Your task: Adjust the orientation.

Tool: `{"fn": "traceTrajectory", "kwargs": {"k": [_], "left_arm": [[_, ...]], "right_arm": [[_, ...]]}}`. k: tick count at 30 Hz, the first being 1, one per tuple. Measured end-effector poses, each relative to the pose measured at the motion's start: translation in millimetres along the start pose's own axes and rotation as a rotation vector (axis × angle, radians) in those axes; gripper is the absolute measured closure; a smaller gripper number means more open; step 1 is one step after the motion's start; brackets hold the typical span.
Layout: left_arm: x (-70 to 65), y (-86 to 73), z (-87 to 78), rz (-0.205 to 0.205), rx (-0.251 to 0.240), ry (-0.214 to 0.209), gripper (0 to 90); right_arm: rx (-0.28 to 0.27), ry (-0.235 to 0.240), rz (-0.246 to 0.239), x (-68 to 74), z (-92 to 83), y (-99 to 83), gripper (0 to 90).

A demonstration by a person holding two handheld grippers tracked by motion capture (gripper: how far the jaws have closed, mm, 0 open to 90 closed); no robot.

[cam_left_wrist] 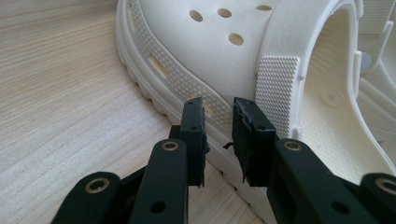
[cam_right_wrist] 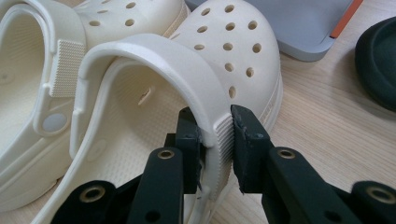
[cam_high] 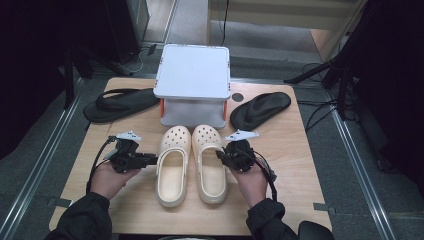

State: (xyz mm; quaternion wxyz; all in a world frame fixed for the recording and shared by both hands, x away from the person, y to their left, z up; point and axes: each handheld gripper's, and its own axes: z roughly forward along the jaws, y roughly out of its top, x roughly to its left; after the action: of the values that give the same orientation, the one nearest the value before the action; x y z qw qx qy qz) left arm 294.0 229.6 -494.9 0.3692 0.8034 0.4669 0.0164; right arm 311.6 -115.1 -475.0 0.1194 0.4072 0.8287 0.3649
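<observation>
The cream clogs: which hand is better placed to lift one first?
The right. The right claw already has its jaws on both sides of the strap of the right clog. The left claw only points at the outer side of the left clog, with nothing between its jaws.

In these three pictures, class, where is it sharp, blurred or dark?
High view: table evenly lit, surroundings very dark. Left gripper view: clog's side sharp, left claw soft up close. Right gripper view: heel strap crisp, right claw slightly blurred, black sandal soft.
</observation>
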Motion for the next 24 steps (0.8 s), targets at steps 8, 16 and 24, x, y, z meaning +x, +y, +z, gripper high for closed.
{"fn": "traceTrajectory", "kwargs": {"k": [8,16,24], "left_arm": [[4.8,-1.2,-4.7,-0.006,-0.028,0.008,75.0],[8.9,-3.1,2.3,-0.017,0.002,0.002,83.2],[11.4,-3.5,17.4,-0.014,0.051,0.005,84.8]], "right_arm": [[-0.065,0.083,0.052,-7.7,-15.3,-2.5,64.3],[-0.07,0.144,0.066,-24.5,-34.5,-12.2,90.0],[0.0,0.13,0.09,-41.6,-4.7,-15.3,90.0]]}}
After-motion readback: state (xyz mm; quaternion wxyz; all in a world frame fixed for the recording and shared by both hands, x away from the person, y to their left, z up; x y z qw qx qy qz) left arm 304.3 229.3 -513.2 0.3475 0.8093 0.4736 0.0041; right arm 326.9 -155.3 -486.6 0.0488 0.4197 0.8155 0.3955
